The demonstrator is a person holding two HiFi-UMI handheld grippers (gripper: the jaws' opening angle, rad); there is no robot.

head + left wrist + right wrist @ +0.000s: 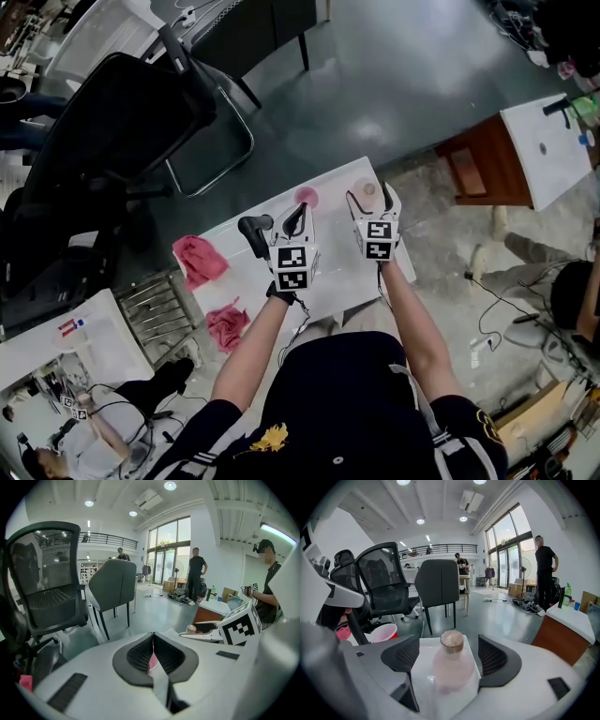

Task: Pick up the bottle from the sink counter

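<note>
A pale pink bottle [452, 663] with a brownish cap stands upright on the white counter [339, 267], near its far edge. My right gripper [446, 654] is open, and the bottle sits between its two dark pads with a gap on each side. In the head view the bottle [367, 187] shows between the right gripper's [371, 199] fingers. My left gripper [298, 214] hovers over the counter just left of it, with its pads pressed together and nothing held. In the left gripper view its jaws [153, 641] meet in a thin line.
A pink cup [307, 197] stands at the counter's far edge, ahead of the left gripper. A black faucet [253, 230] rises left of that gripper. Two pink cloths [200, 260] [227, 325] lie on the left. A black office chair [112, 131] stands beyond.
</note>
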